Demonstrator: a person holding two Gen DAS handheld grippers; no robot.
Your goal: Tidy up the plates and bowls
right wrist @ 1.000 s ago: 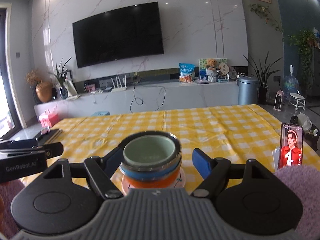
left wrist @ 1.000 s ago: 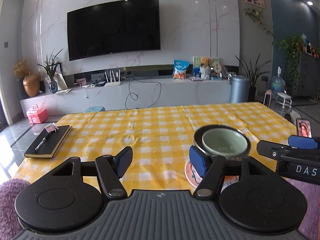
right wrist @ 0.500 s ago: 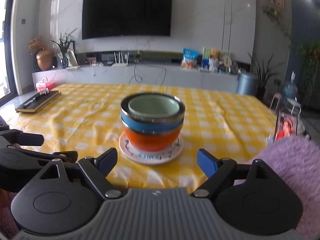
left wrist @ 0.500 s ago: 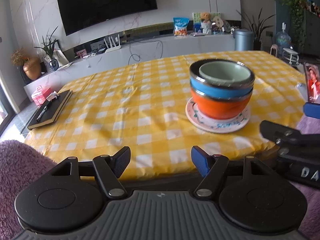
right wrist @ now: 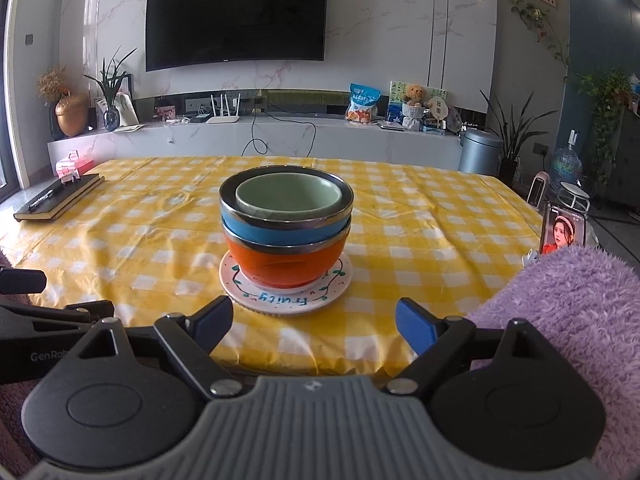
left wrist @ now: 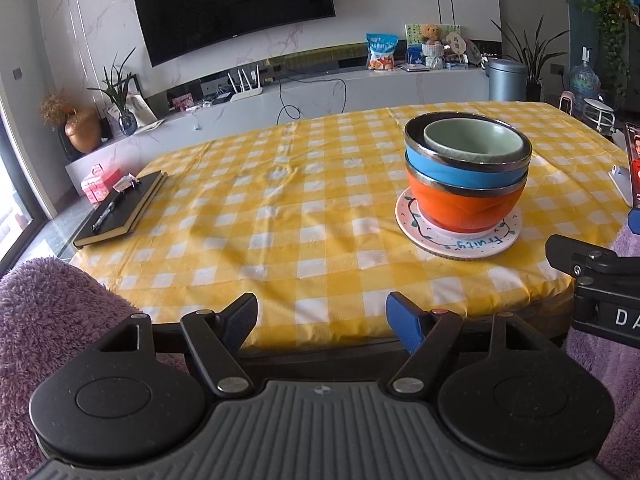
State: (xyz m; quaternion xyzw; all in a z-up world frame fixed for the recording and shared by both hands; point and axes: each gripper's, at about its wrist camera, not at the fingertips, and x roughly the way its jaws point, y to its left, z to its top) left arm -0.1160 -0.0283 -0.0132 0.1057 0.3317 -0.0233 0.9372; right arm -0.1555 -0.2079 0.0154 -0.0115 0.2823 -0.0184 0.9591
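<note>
Pulled back from bowl stack (right wrist: pixel 286 228) since earlier frame. Left gripper (left wrist: pixel 322 320), right gripper (right wrist: pixel 314 322) both spread wide, holding nothing, off table edge. Stack nested on plate (right wrist: pixel 256 298), yellow checked cloth (left wrist: pixel 280 200).

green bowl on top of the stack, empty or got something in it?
Empty. The green bowl shows only bare glaze inside in both views, nested upright in the blue bowl.

the right claw (right wrist: pixel 314 324) hangs wide apart and empty at the near edge of the counter (right wrist: pixel 420 216), just short of a white plate (right wrist: pixel 256 296) lettered "fruity". on that plate stand three nested bowls: an orange bowl (right wrist: pixel 280 264), a blue bowl (right wrist: pixel 256 234) in it, and a pale green bowl (right wrist: pixel 288 196) on top. a black notebook (right wrist: pixel 60 198) with what looks like a pen on it lies at the far left, a phone (right wrist: pixel 562 232) stands upright at the right edge, and part of the left claw (right wrist: pixel 48 316) shows low on the left.
</note>
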